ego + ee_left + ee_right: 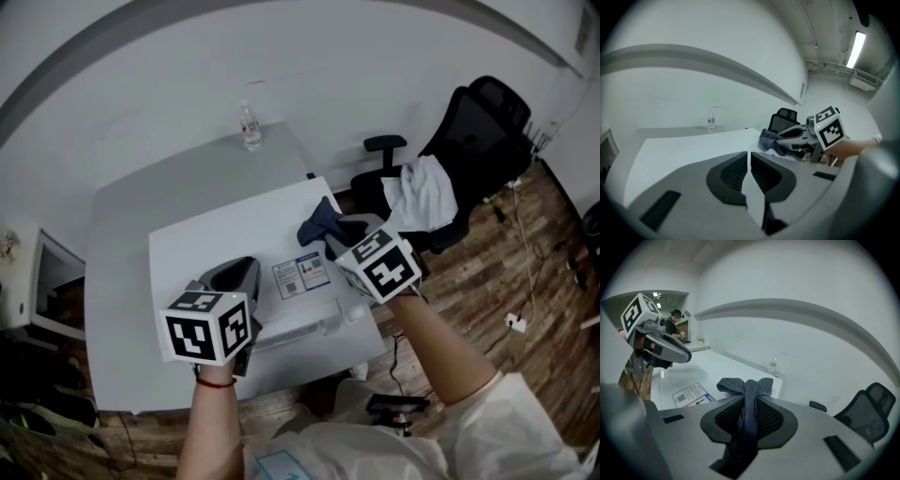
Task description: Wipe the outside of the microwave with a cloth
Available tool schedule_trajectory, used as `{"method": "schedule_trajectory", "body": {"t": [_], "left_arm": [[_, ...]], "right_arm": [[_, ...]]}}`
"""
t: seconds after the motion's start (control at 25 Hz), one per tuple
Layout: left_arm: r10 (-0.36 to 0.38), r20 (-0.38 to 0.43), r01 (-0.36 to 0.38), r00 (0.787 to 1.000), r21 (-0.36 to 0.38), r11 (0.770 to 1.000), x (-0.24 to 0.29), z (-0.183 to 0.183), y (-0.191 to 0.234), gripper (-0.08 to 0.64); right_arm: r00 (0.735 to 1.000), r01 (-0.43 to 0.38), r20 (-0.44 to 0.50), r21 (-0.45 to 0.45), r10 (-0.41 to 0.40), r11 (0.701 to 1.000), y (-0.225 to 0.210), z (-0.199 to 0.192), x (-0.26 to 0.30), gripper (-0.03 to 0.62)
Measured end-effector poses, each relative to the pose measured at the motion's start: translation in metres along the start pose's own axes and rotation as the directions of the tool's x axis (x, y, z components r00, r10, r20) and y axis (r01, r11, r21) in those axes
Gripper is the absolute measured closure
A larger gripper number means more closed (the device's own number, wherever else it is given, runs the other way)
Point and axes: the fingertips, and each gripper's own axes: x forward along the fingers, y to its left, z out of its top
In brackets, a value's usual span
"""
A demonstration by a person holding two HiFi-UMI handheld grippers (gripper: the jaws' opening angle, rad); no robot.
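White walls crossed by a curving grey band enclose the office, with striped wood-plank flooring [525, 272] below. At centre, the right gripper [750, 398], a matte grey plastic tool with ribbed black pads, is clamped on a dark blue-grey cloth [740, 386]. The soft, finely woven fabric is pinched into a narrow strip between the jaws and bunches in loose folds beyond the tips. The left gripper [749, 157], of the same moulded grey shape, has its jaws pressed together with nothing between them. Each tool carries a white cube printed with black square markers, the left cube [208, 326] facing up and the right cube [379, 263] tilted. A thin red band [216, 382] circles the person's left wrist. Both grippers hang over the smooth white top of the boxy microwave [225, 239], the cloth at its far right corner, hanging just over that top; whether it touches the surface cannot be told. A rectangular printed sticker [301, 276] lies on the microwave top between the two tools. The microwave stands on a flat pale-grey table [122, 244]. At the table's far edge, well apart from the grippers, a clear plastic water bottle [250, 127] stands upright. To the right, beside the table, a black mesh-backed office chair [478, 131] has a crumpled white garment [422, 192] draped over its seat.
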Motion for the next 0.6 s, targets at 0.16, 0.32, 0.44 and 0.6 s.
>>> {"method": "schedule_trajectory", "body": {"t": [0.16,0.32,0.44,0.6], "left_arm": [[-0.019,-0.001,0.019,1.0,0.009,1.0,0.004,0.003,-0.011,0.548],[-0.014,0.001,0.014,1.0,0.006,1.0,0.003,0.005,-0.009,0.548],[-0.007,-0.002,0.007,1.0,0.004,1.0,0.002,0.004,-0.003,0.548],[0.006,0.004,-0.006,1.0,0.0,1.0,-0.003,0.004,0.008,0.548]], "right_arm": [[0.999,0.047,0.02,0.119,-0.05,0.992,-0.026,0.008,0.009,0.499],[0.995,0.097,-0.013,0.202,-0.097,0.974,-0.039,0.009,0.022,0.499],[0.99,0.137,-0.043,0.172,-0.132,0.976,-0.034,0.008,0.029,0.499],[0.984,0.172,-0.066,0.114,-0.165,0.979,-0.02,0.014,0.035,0.499]]}}
